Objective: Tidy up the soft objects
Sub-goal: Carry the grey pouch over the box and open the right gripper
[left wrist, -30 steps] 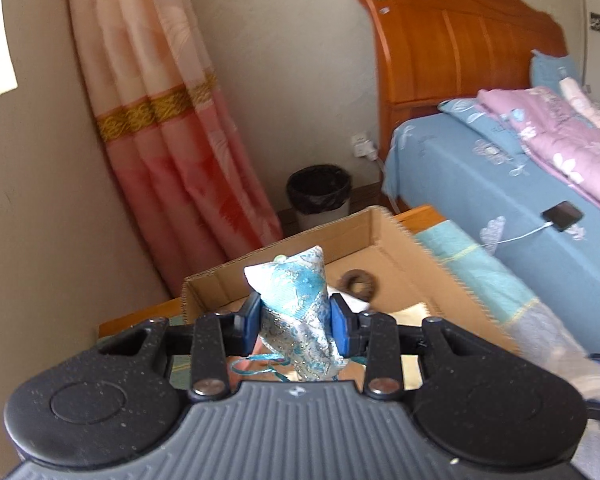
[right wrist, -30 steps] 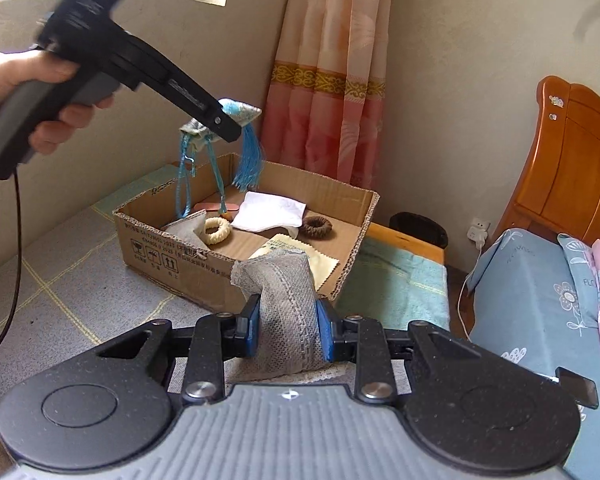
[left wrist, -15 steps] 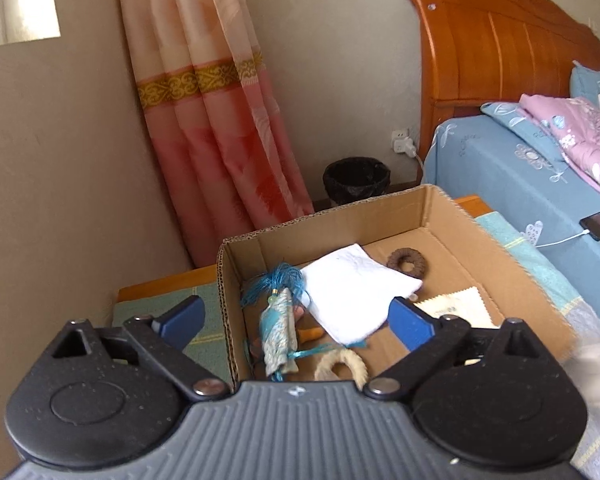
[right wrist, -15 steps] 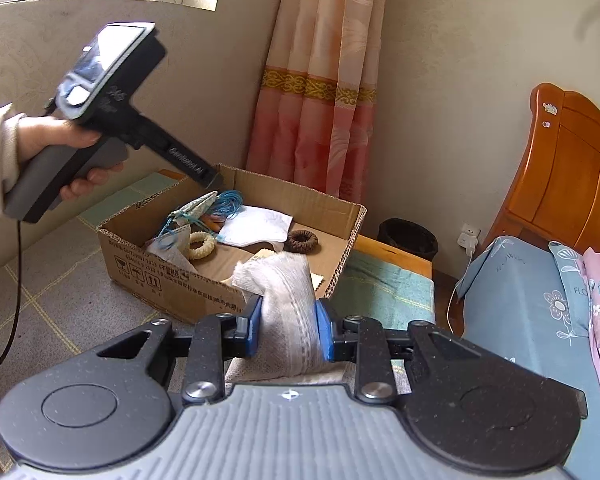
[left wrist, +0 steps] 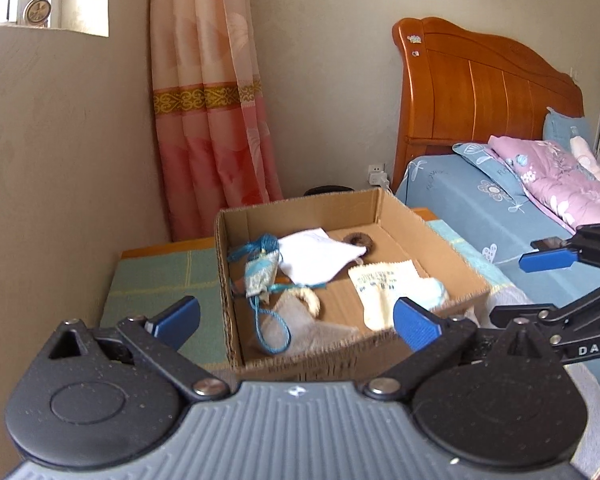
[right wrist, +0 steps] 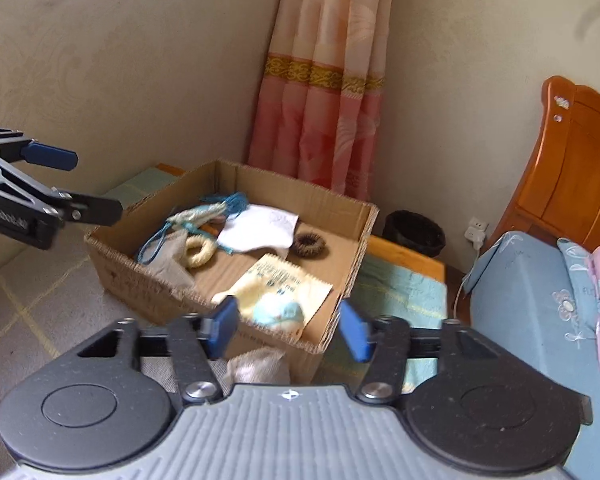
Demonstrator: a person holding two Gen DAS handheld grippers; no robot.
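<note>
An open cardboard box [left wrist: 300, 210] [right wrist: 352, 248] stands on a green mat. In it lie a blue embroidered sachet [left wrist: 260, 274] [right wrist: 192, 214] with cords, a white cloth [left wrist: 316, 256] [right wrist: 260, 232], a brown hair ring [left wrist: 358, 240] [right wrist: 309, 245], a cream ring [right wrist: 199, 251], a printed packet [left wrist: 384, 284] [right wrist: 284, 280] and a pale blue soft ball [right wrist: 278, 314]. A grey knitted cloth [right wrist: 258, 366] lies outside, against the box's near wall. My left gripper [left wrist: 296, 320] is open and empty before the box. My right gripper [right wrist: 290, 330] is open and empty above the knitted cloth.
A curtain [left wrist: 212, 100] hangs behind the box. A black bin [right wrist: 414, 232] and a wall socket [right wrist: 476, 226] stand by the wooden headboard [left wrist: 480, 96]. The blue bed [left wrist: 480, 208] carries a pink quilt and a phone on a cable.
My left gripper let the sachet go into the box and drew back open. My right gripper opened and the grey knitted cloth dropped outside the box's near wall.
</note>
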